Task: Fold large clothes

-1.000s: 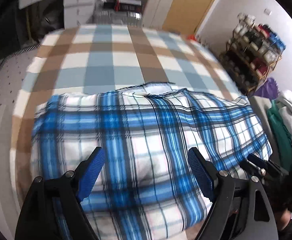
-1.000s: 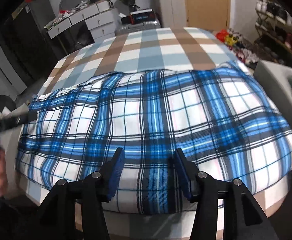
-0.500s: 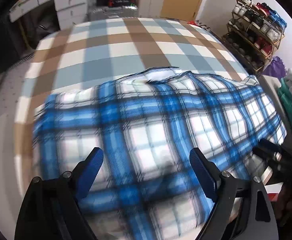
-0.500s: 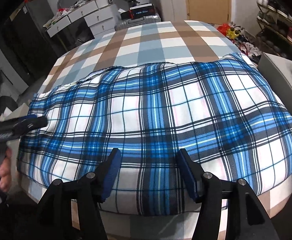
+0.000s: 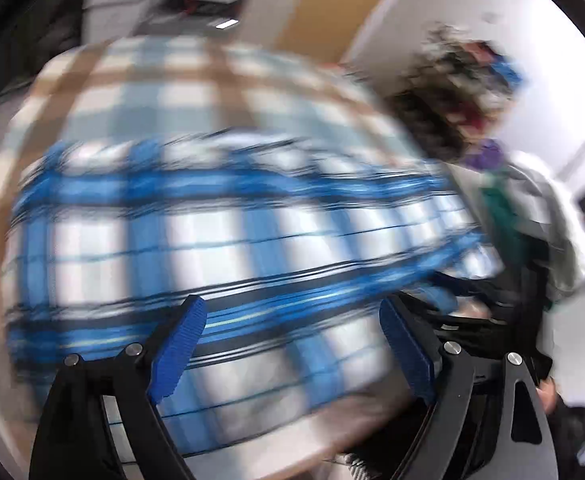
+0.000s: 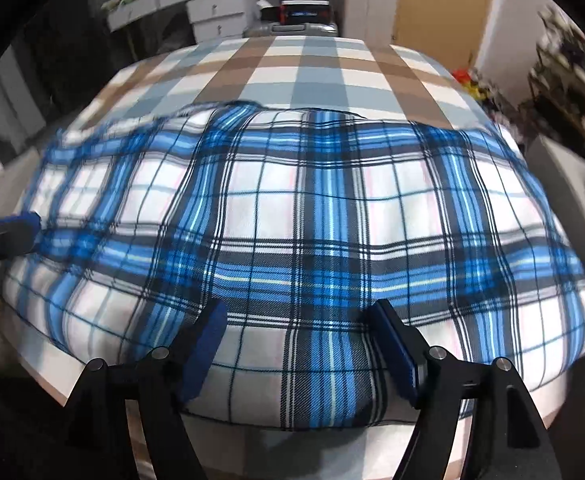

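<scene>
A large blue, white and black plaid shirt [image 6: 312,216] lies spread flat across the near end of a bed with a brown, blue and white checked cover [image 6: 304,68]. My right gripper [image 6: 298,340] is open above the shirt's near hem, holding nothing. My left gripper [image 5: 292,336] is open over the shirt [image 5: 212,232] near its near edge; this view is heavily motion-blurred. The left gripper also shows at the left edge of the right wrist view [image 6: 8,232], beside the shirt's left side.
White drawers [image 6: 212,4], a suitcase [image 6: 292,28] and a wooden door [image 6: 440,0] stand beyond the bed. A shoe rack [image 5: 464,80] and a pile of green and white clothes [image 5: 532,208] are to the right.
My left gripper has swung fast, blurring its view, and sits lower toward the shirt's near edge. The shirt's left part ripples. My right gripper has dropped slightly closer to the hem.
</scene>
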`<action>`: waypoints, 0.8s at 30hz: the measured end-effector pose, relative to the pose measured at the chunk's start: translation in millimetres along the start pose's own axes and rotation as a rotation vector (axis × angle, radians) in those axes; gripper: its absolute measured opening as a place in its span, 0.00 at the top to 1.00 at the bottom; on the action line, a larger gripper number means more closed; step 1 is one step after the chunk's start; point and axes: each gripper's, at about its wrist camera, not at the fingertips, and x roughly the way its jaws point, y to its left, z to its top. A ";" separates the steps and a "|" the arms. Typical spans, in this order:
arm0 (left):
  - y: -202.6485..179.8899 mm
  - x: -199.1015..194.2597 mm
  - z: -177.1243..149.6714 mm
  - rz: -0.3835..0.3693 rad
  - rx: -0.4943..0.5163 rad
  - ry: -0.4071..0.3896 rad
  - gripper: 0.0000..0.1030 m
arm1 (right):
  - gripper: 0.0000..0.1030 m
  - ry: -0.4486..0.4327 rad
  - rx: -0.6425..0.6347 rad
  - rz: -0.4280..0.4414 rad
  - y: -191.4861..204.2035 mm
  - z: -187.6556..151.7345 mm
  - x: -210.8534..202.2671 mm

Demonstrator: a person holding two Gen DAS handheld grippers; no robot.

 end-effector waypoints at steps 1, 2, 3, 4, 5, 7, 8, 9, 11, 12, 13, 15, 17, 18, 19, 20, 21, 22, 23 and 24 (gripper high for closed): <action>-14.4 7.8 -1.8 0.042 0.059 0.020 0.17 | 0.28 -0.004 0.046 0.028 -7.6 0.9 -2.8; -20.8 16.5 -4.1 0.070 0.089 0.045 0.17 | 0.28 -0.010 0.100 0.058 -17.3 1.7 -5.7; -25.5 28.3 -5.0 0.095 0.113 0.081 0.17 | 0.28 -0.014 0.138 0.078 -24.9 2.0 -7.9; -28.0 42.6 -9.0 0.121 0.127 0.133 0.17 | 0.28 -0.024 0.191 0.097 -36.0 1.9 -10.9; -24.5 56.1 -8.6 0.158 0.129 0.167 0.17 | 0.29 -0.038 0.246 0.111 -47.8 1.4 -14.8; -28.9 65.2 -13.3 0.232 0.156 0.164 0.16 | 0.29 -0.084 0.327 0.130 -65.7 -0.1 -23.8; -33.2 69.3 -14.0 0.267 0.171 0.174 0.16 | 0.28 -0.104 0.345 0.121 -71.8 -0.6 -27.9; -35.8 71.4 -14.1 0.287 0.175 0.172 0.16 | 0.28 -0.109 0.339 0.106 -73.2 -0.4 -28.8; -39.0 73.0 -13.6 0.313 0.161 0.175 0.16 | 0.29 -0.058 0.297 0.032 -70.2 0.8 -18.7; -37.3 72.4 -11.5 0.311 0.143 0.175 0.16 | 0.29 -0.027 0.281 0.010 -67.7 0.9 -11.8; -35.2 69.9 -8.7 0.303 0.111 0.169 0.16 | 0.29 0.014 0.249 -0.022 -62.3 1.0 -2.5; -29.7 60.2 -2.0 0.265 0.034 0.130 0.16 | 0.29 0.023 0.193 -0.079 -51.6 4.1 -0.4; -23.1 54.7 2.0 0.213 -0.002 0.100 0.16 | 0.31 -0.028 0.231 -0.021 -54.2 5.6 -12.2; -23.9 54.4 3.6 0.209 -0.005 0.098 0.16 | 0.31 -0.063 0.264 0.021 -59.0 5.6 -20.0; -24.6 57.2 4.1 0.221 -0.004 0.105 0.16 | 0.30 -0.097 0.296 0.027 -64.8 4.5 -26.9; -24.6 62.8 4.7 0.230 -0.002 0.119 0.15 | 0.28 -0.105 0.313 -0.002 -70.1 3.4 -28.2; -23.3 69.9 5.3 0.245 0.002 0.139 0.15 | 0.28 -0.080 0.322 -0.024 -73.7 2.8 -22.6; -22.7 79.5 5.5 0.276 0.012 0.171 0.15 | 0.28 -0.035 0.333 -0.020 -77.4 1.4 -13.1; -27.1 86.5 5.9 0.315 0.045 0.182 0.14 | 0.27 0.013 0.339 0.004 -79.9 0.0 -2.0; -33.4 88.2 6.8 0.353 0.074 0.193 0.13 | 0.27 -0.017 0.313 -0.011 -77.4 2.7 -6.9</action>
